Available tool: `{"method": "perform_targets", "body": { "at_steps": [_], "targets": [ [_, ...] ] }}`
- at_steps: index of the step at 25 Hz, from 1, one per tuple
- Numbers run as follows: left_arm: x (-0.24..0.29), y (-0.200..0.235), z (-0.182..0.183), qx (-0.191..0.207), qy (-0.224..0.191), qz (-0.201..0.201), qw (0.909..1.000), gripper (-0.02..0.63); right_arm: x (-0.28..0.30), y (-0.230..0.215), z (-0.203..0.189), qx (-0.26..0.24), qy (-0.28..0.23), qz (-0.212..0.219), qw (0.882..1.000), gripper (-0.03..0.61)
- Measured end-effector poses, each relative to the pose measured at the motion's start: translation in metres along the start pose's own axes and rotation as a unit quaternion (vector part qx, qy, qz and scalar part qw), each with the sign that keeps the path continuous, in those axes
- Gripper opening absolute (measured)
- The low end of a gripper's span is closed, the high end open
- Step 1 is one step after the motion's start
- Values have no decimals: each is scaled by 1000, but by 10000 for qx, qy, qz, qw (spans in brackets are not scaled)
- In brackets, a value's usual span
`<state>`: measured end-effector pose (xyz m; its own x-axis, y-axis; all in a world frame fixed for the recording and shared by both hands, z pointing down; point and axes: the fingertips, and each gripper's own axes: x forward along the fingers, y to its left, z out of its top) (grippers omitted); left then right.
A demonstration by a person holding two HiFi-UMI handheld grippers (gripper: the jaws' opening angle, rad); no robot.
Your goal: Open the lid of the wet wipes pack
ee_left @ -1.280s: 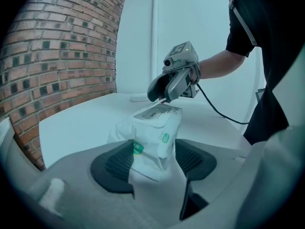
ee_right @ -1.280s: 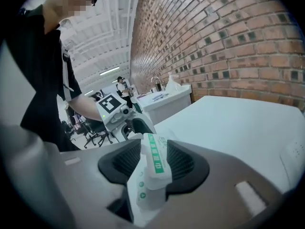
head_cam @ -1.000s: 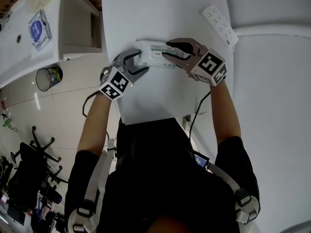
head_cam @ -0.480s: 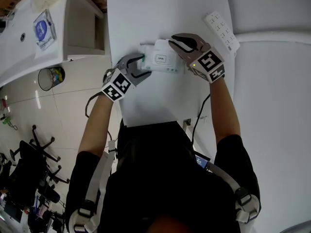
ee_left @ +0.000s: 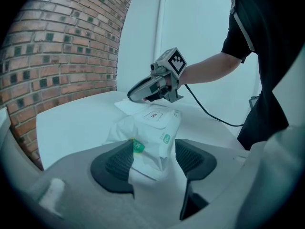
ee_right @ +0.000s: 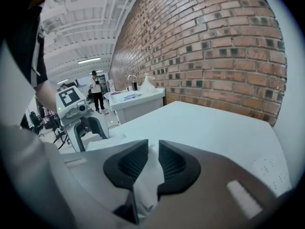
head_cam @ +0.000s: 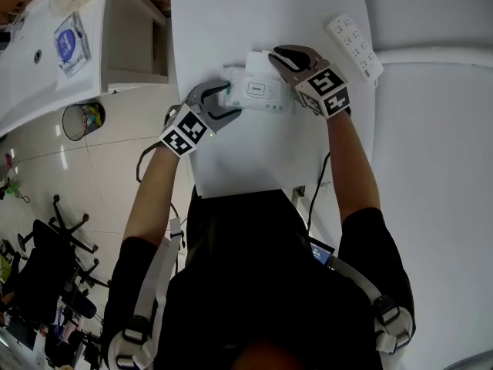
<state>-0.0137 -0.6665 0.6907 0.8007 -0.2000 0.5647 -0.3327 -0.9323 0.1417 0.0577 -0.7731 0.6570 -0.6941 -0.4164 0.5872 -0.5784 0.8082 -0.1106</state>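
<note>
The white wet wipes pack (head_cam: 259,92) lies on the white table (head_cam: 231,21) with its lid label (ee_left: 153,114) facing up and the lid down. My left gripper (head_cam: 224,99) is shut on the pack's near left end, and the crinkled wrapper (ee_left: 150,151) fills the space between its pads. My right gripper (head_cam: 277,57) is at the pack's far right end. It is shut on a thin white fold of wrapper (ee_right: 148,175), pinched between its ribbed pads. A flat white flap (ee_left: 129,106) lies on the table under its tips.
A white power strip (head_cam: 350,45) lies to the right of my right gripper. A cable (head_cam: 316,183) trails off the table's near edge. On the floor to the left are a white cabinet (head_cam: 115,37), a waste bin (head_cam: 81,122) and office chairs (head_cam: 54,260).
My right gripper, open over the pack's top a second ago, has moved to the far right end and closed on the wrapper. The pack has bunched shorter, with its lid label toward the camera.
</note>
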Motion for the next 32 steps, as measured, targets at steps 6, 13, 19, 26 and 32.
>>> {"method": "perform_targets", "body": {
  "at_steps": [6,13,19,26,32],
  "targets": [
    [-4,0,6,-621,-287,93,9976,278,-5,1,4,81,-232,-351,9991,72],
    [-19,-2,34,-619,-688,323,9952,278,-39,-8,29,237,-845,-502,9949,71],
    [-38,-3,50,-838,-1025,654,9890,275,-69,3,32,171,-1081,-595,9922,64],
    [-66,-18,69,-906,-1542,777,9808,248,-102,31,30,257,-1414,-855,9859,41],
    [-110,-46,80,-915,-2049,688,9721,0,-129,82,31,366,-1685,-1229,9773,17]
  ]
}}
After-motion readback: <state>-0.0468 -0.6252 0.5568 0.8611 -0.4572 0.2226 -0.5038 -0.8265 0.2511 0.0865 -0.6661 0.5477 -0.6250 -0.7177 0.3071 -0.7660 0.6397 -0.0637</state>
